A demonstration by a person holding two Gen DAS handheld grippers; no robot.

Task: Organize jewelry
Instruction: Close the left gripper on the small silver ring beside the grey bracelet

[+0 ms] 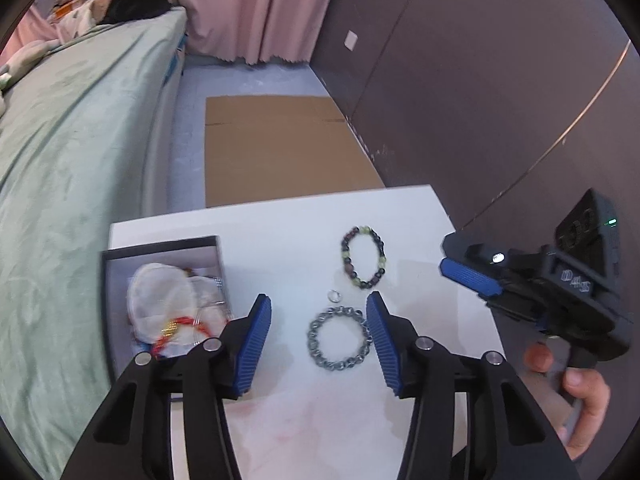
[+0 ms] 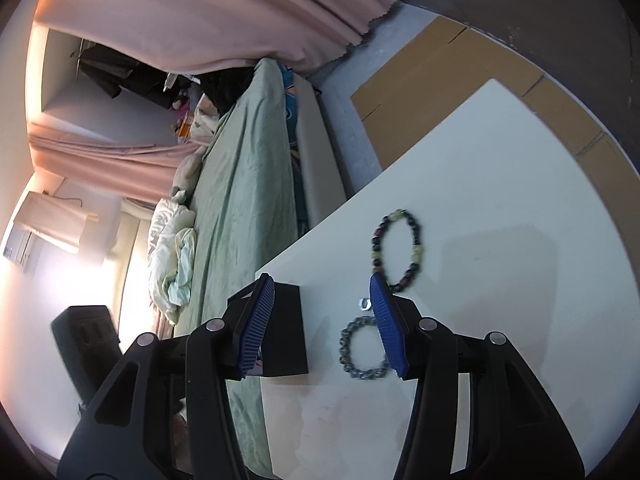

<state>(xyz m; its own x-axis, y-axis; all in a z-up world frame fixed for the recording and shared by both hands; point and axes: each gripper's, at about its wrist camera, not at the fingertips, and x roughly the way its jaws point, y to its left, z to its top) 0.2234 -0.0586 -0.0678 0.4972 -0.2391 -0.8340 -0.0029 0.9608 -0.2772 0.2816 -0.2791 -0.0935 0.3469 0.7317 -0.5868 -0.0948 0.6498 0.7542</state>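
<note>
White surface (image 1: pixel 280 236) carried all items. Black box (image 1: pixel 105 300) at 9 o'clock held pouches and a red cord. Left gripper (image 1: pixel 316 312) had jaws wide, straddling the silver chain bracelet (image 1: pixel 339 338). Right gripper (image 2: pixel 322 292) at 3 o'clock, jaws wide, empty. Beaded bracelet (image 1: pixel 363 257) lay at 12 o'clock; small ring (image 1: pixel 333 295) between the bracelets.

Both wrist views overlook table (image 1: pixel 280 240), share bracelets (image 2: pixel 364 348)
</note>
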